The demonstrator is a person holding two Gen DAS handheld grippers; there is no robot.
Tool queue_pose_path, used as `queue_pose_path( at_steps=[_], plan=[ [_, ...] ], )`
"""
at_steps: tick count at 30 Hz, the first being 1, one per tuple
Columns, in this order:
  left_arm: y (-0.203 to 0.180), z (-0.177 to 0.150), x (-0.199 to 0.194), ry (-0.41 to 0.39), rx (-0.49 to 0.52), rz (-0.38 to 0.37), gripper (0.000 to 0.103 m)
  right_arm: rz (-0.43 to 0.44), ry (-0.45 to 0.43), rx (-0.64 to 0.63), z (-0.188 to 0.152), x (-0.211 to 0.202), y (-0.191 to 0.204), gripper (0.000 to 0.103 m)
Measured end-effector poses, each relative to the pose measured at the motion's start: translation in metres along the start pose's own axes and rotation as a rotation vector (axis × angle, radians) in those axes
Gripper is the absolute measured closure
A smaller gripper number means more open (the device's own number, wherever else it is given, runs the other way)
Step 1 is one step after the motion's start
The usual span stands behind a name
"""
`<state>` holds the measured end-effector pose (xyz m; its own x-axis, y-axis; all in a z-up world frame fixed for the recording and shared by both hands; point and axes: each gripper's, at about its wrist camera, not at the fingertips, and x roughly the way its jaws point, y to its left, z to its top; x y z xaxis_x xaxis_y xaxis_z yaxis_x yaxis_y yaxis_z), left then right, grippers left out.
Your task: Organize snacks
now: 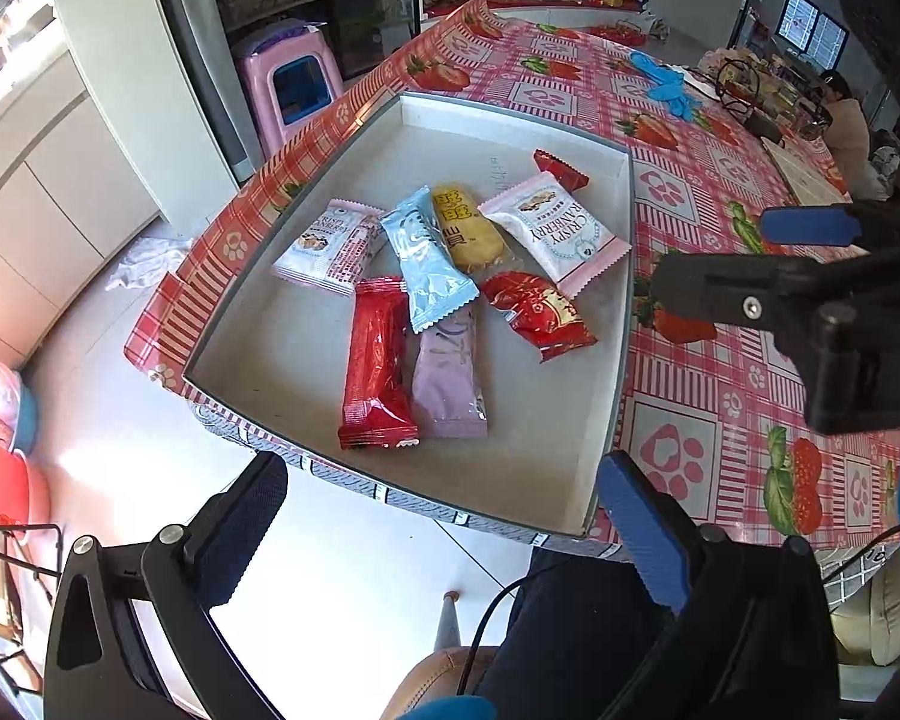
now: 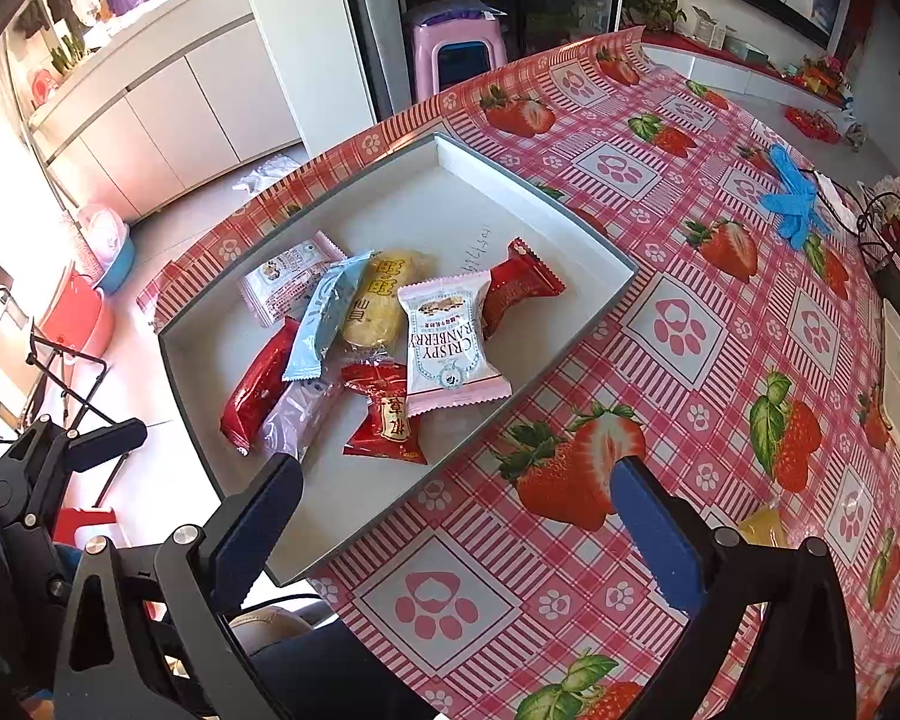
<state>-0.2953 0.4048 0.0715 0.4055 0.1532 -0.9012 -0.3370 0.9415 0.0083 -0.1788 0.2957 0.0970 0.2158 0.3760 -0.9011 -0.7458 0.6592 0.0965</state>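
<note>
Shallow white tray (image 1: pixel 306 324) (image 2: pixel 354 504) is seen at the corner of the tabletop (image 1: pixel 720 432) (image 2: pixel 660 324), which is covered in a red check cloth printed with strawberries and paw marks. The tray's near edge juts past the tabletop rim.

All snacks in view are found inside the tray, clustered toward its middle:
- long red bar (image 1: pixel 376 363) (image 2: pixel 258 378), lying lengthwise, nearest the left side
- lilac pack (image 1: pixel 450 381) (image 2: pixel 299 414) just beside it, partly overlapped by the pale blue pack (image 1: pixel 426 261) (image 2: pixel 324 318)
- yellow cake pack (image 1: pixel 465 228) (image 2: pixel 384 300), touching the blue one
- two pink-edged "Crispy Cranberry" packs: one at the left of the group (image 1: pixel 330 246) (image 2: pixel 288 282), one at the right (image 1: pixel 555 231) (image 2: pixel 447 345)
- red pillow pack with gold lettering (image 1: pixel 537 312) (image 2: pixel 384 414), lying beside the right cranberry pack
- small red pack (image 1: pixel 561 171) (image 2: pixel 519 285) toward the far side, partly tucked under that cranberry pack

Left gripper (image 1: pixel 441 531) is held over the tray's near edge, jaws spread wide, nothing between them. Right gripper (image 2: pixel 456 537) (image 1: pixel 756 258) is held over the tray's near corner and the cloth, jaws likewise spread and empty; in the left wrist view it is seen entering from the right, above the tabletop beside the tray.

Farther along the tabletop, blue gloves (image 1: pixel 666 84) (image 2: pixel 792 198) are noted. A pink stool (image 1: pixel 294 84) (image 2: pixel 456 54) stands on the floor beyond the corner.
</note>
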Motion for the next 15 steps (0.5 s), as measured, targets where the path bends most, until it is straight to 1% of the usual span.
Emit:
queue_pose_path(
  at_steps=[4, 8, 12, 15],
  plan=[
    [0.003, 0.002, -0.001, 0.004, -0.020, 0.006, 0.000, 0.006, 0.013, 0.004, -0.003, 0.005, -0.001, 0.000],
    [0.003, 0.001, -0.001, 0.006, -0.017, 0.011, 0.000, 0.007, 0.028, 0.007, -0.004, 0.009, -0.002, 0.000],
    [0.007, 0.003, -0.002, 0.005, -0.021, 0.014, 0.000, 0.001, 0.021, 0.007, -0.003, 0.007, -0.002, 0.000],
    [0.015, 0.008, -0.004, -0.002, -0.043, 0.022, 0.000, -0.004, 0.011, 0.022, 0.003, 0.003, -0.002, 0.000]
  ],
)
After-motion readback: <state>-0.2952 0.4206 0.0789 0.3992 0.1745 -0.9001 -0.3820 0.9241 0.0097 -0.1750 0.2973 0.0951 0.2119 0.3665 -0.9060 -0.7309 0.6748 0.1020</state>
